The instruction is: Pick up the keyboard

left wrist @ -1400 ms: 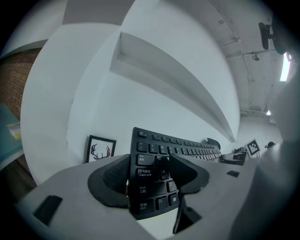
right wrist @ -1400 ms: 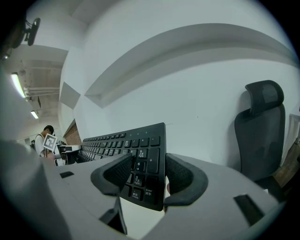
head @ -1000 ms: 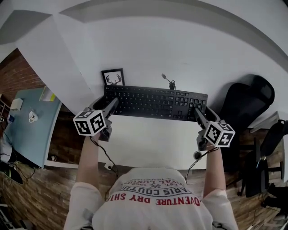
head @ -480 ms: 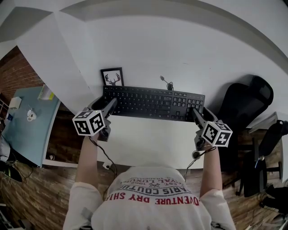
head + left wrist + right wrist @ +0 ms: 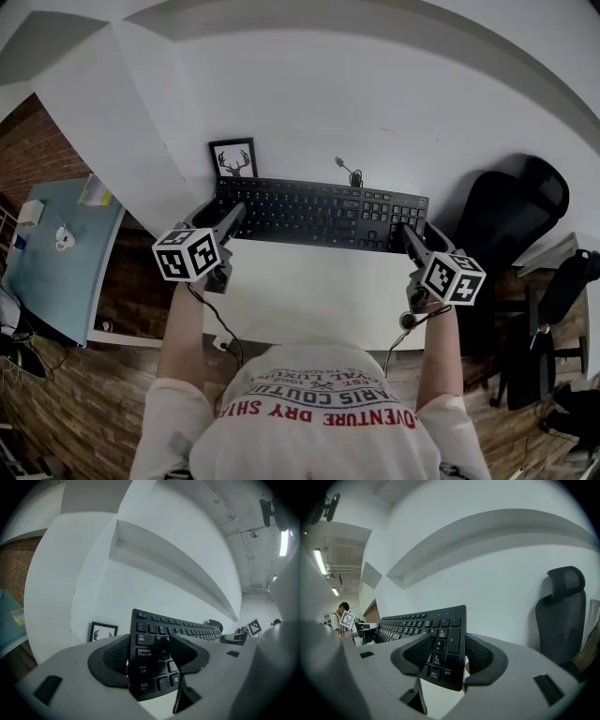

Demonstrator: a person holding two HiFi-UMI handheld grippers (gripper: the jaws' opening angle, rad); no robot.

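Observation:
A long black keyboard (image 5: 319, 214) is held above the white desk (image 5: 309, 286), clamped at both ends. My left gripper (image 5: 234, 215) is shut on its left end; in the left gripper view the keyboard (image 5: 154, 658) stands edge-up between the pads of that gripper (image 5: 149, 660). My right gripper (image 5: 409, 234) is shut on its right end, where the number-pad keys of the keyboard (image 5: 443, 653) sit between the pads of that gripper (image 5: 447, 658). A cable (image 5: 352, 172) runs off the keyboard's back edge.
A small framed deer picture (image 5: 234, 158) stands behind the keyboard's left end. A black office chair (image 5: 511, 220) is at the right. A blue side table (image 5: 52, 253) with small items stands at the left. A brick wall is at the far left.
The keyboard and both grippers have shifted only slightly; in both gripper views the scene behind the keyboard has dropped a little. Both grips are unchanged.

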